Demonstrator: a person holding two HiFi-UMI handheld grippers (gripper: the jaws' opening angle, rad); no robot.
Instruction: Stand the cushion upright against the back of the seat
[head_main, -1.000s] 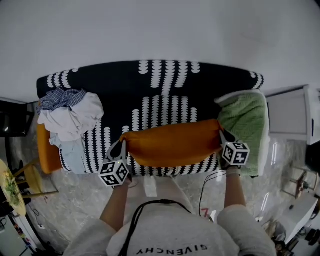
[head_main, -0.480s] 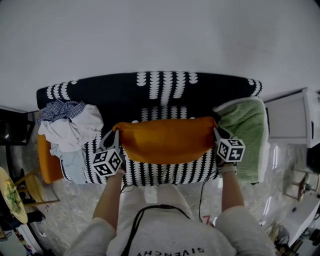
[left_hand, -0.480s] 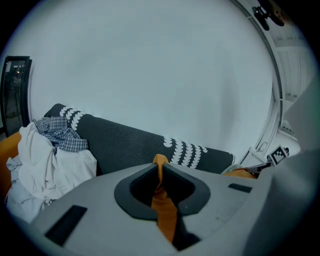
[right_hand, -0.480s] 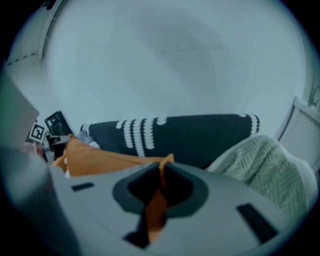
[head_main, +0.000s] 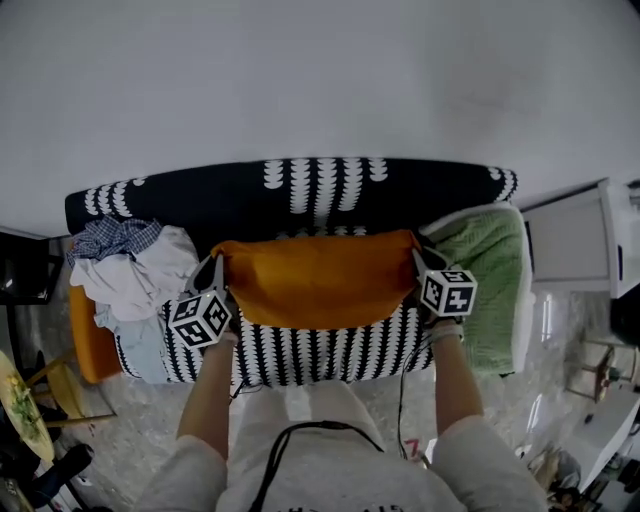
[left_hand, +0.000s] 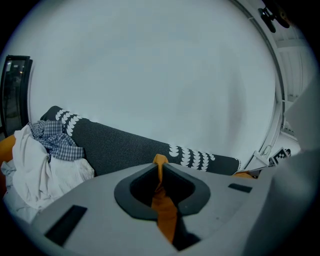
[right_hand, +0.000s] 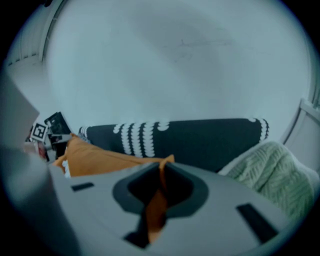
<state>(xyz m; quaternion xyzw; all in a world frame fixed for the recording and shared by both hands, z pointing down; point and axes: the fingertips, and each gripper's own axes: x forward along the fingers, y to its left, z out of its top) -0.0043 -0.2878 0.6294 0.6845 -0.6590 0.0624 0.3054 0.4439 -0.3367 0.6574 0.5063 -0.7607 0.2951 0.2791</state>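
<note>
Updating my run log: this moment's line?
left gripper: shut on cushion | right gripper: shut on cushion | cushion: held over seat

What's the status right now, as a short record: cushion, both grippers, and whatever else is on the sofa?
cushion: orange, held across the middle of the sofa, close to the backrest; contact cannot be told
left gripper: shut on the cushion's left corner
right gripper: shut on the cushion's right corner
sofa's left end: pile of clothes
sofa's right end: green blanket
</note>
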